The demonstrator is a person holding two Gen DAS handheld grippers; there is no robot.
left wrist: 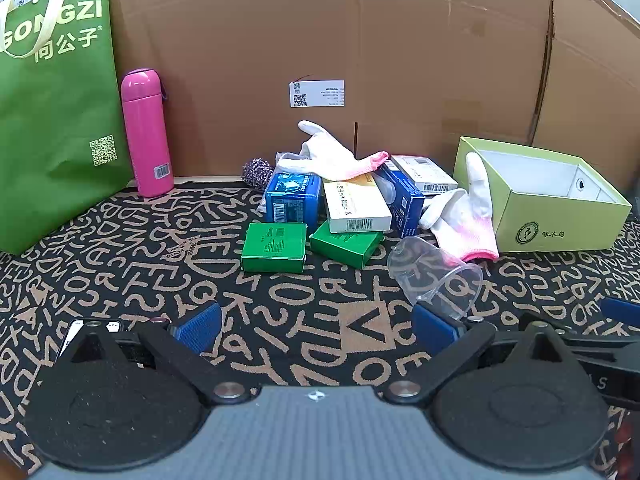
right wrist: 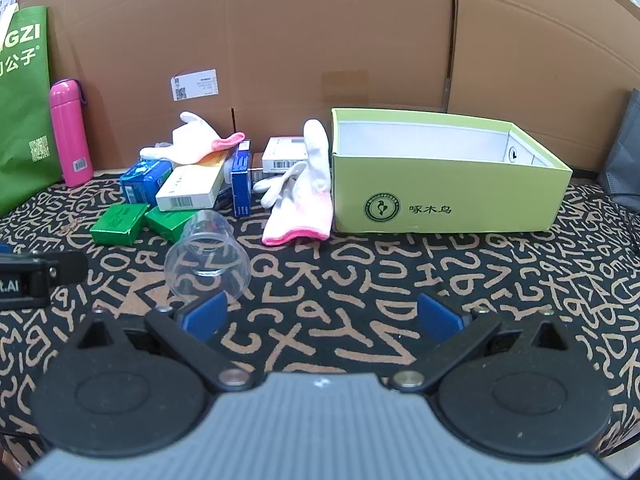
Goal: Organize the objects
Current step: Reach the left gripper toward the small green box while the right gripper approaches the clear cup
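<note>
A heap of small boxes lies on the patterned cloth: two green boxes (left wrist: pixel 274 247) (right wrist: pixel 119 224), a blue box (left wrist: pixel 293 197), a white barcoded box (left wrist: pixel 355 206) (right wrist: pixel 191 188). One white glove with a pink cuff (left wrist: pixel 332 152) drapes over the heap; a second glove (right wrist: pixel 302 208) leans against the open lime-green box (right wrist: pixel 448 172) (left wrist: pixel 560 216). A clear plastic cup (right wrist: pixel 208 258) (left wrist: pixel 436 276) lies on its side. My left gripper (left wrist: pixel 318 326) is open, short of the heap. My right gripper (right wrist: pixel 322 318) is open over bare cloth, the cup by its left fingertip.
A pink flask (left wrist: pixel 146 132) and a green tote bag (left wrist: pixel 52 112) stand at the back left. A cardboard wall (left wrist: pixel 360 40) closes off the back. A grey bag (right wrist: pixel 624 160) sits at the far right. The left gripper's side (right wrist: pixel 36 276) shows at the right view's left edge.
</note>
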